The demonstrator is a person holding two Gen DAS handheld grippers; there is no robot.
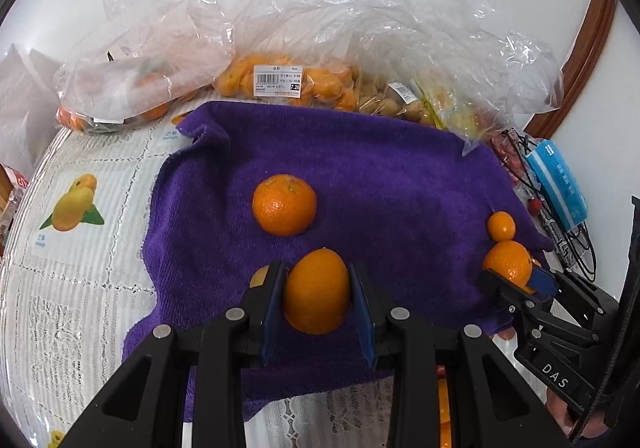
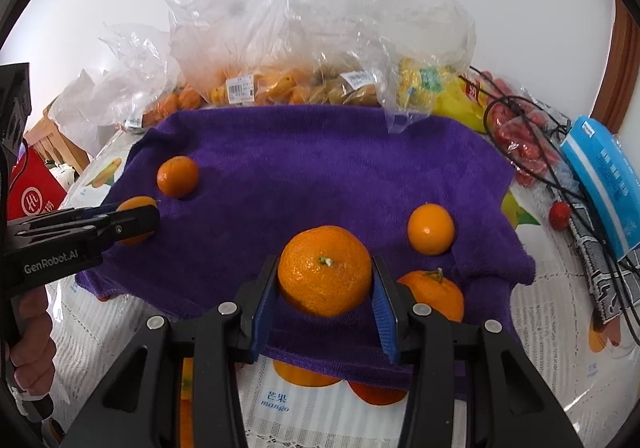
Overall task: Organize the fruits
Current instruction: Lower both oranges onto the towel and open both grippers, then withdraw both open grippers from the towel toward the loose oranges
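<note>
I have an orange (image 1: 317, 292) clamped in my left gripper (image 1: 317, 298) and a mandarin (image 2: 325, 270) in my right gripper (image 2: 325, 288), both over the purple towel (image 1: 380, 183), so I'd lower gently before letting go.

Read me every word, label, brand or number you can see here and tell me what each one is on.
"DAS": on the right gripper body.
"GenRobot.AI": on the left gripper body.
"芒果 mango": printed on the tablecloth.
"7.2", last digit cut off: price on the barcode label of the fruit bag; its other print is too small.
Blue box text: too blurred.
Red box logo: unreadable.
</note>
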